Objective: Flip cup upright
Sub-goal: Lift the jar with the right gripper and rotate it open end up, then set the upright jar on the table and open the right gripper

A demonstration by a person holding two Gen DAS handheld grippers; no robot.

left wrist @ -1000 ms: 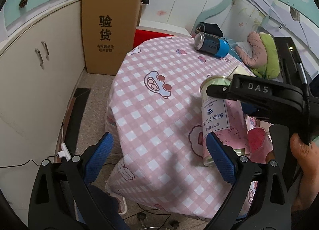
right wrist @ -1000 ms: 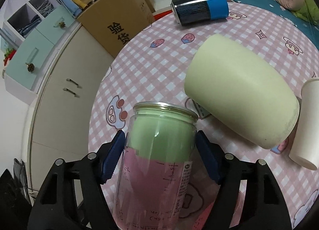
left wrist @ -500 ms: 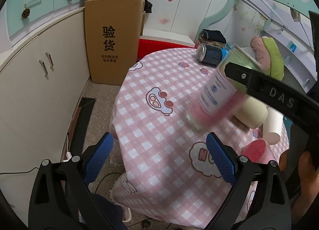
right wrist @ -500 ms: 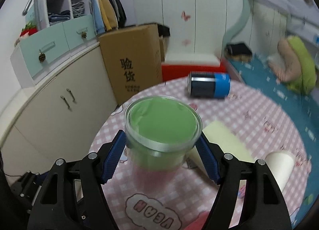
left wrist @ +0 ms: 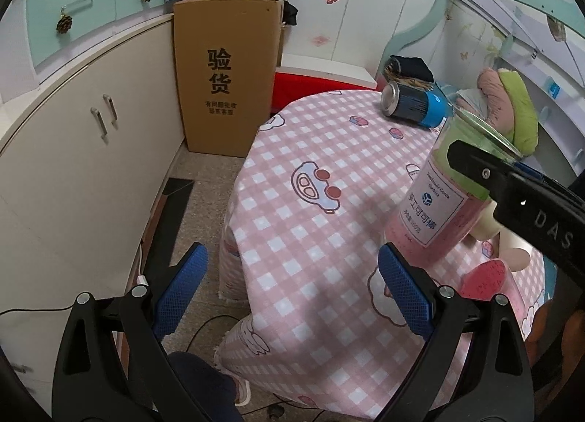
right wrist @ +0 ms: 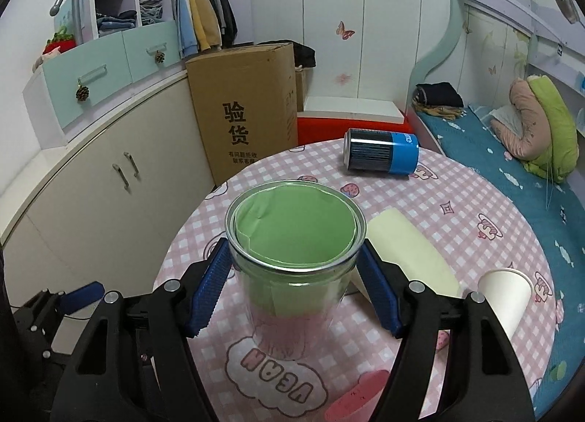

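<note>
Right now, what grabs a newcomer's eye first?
The clear plastic cup with green and pink paper lining, clamped between the right gripper and its blue pads, its base near the pink checked tablecloth. Behind it, a black and blue drink can lies on its side at the far edge. The left gripper hangs open and empty.

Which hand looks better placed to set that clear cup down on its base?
The right. The right gripper already clamps the clear cup, mouth up, tilted just over the tablecloth. The left gripper is open and empty, near the table's edge.
</note>
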